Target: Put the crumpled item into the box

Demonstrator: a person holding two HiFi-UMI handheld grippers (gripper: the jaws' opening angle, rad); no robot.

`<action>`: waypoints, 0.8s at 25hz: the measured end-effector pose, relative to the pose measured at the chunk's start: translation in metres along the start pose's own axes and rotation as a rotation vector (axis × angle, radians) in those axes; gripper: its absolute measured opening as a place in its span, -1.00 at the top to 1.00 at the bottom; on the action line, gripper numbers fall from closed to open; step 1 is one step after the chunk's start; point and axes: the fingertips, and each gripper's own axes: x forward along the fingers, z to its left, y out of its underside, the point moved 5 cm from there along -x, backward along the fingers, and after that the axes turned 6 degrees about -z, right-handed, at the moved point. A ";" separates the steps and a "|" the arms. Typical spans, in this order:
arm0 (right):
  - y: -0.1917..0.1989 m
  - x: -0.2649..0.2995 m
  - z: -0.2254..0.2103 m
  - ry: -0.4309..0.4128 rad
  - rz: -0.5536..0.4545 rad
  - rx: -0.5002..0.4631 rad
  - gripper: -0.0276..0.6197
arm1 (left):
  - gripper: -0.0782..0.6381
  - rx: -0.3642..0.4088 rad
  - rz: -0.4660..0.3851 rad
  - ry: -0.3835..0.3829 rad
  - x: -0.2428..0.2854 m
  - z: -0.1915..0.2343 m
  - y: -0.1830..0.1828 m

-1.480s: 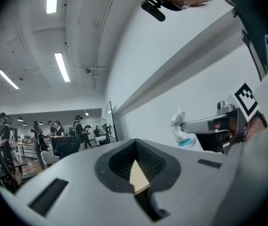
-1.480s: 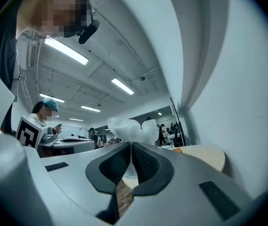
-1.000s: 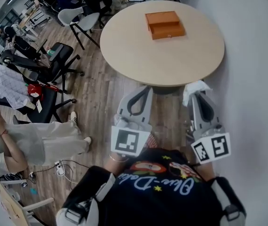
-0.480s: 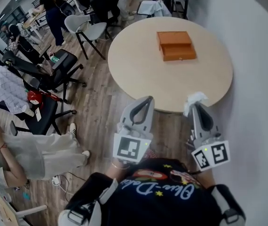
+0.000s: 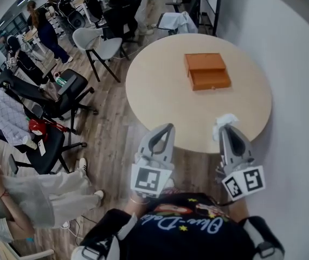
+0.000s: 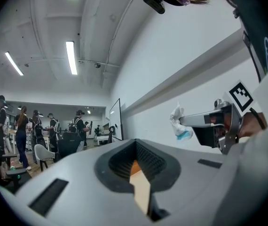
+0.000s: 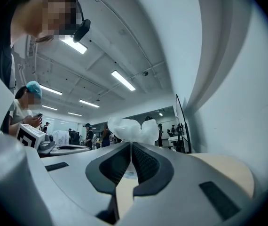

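Observation:
An orange box (image 5: 207,71) lies on the far half of a round beige table (image 5: 160,85). The crumpled item is a white tissue (image 5: 224,120), and my right gripper (image 5: 226,127) is shut on it just over the table's near edge. In the right gripper view the tissue (image 7: 130,129) bulges out past the closed tips. My left gripper (image 5: 168,128) hangs at the near edge, shut with nothing in it. In the left gripper view my right gripper (image 6: 209,125) and the tissue (image 6: 178,125) show at the right, in front of the wall.
A white wall (image 5: 301,91) runs close along the table's right side. Office chairs (image 5: 97,42) and dark chairs (image 5: 51,91) stand on the wood floor to the left. People stand at the back left; a seated person (image 5: 13,194) is at the near left.
The table and box have come closer in the head view. Both grippers have moved forward to the table's near edge, the right one still holding the tissue.

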 end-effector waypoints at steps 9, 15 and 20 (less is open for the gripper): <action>0.009 0.049 -0.008 0.033 -0.017 0.008 0.89 | 0.82 0.014 0.002 0.016 0.032 0.047 0.015; 0.012 0.064 -0.008 0.081 -0.012 0.006 0.89 | 0.82 0.020 0.003 0.059 0.047 0.067 0.019; 0.013 0.069 -0.024 0.124 0.003 -0.007 0.89 | 0.82 -0.002 0.000 0.085 0.068 0.068 0.026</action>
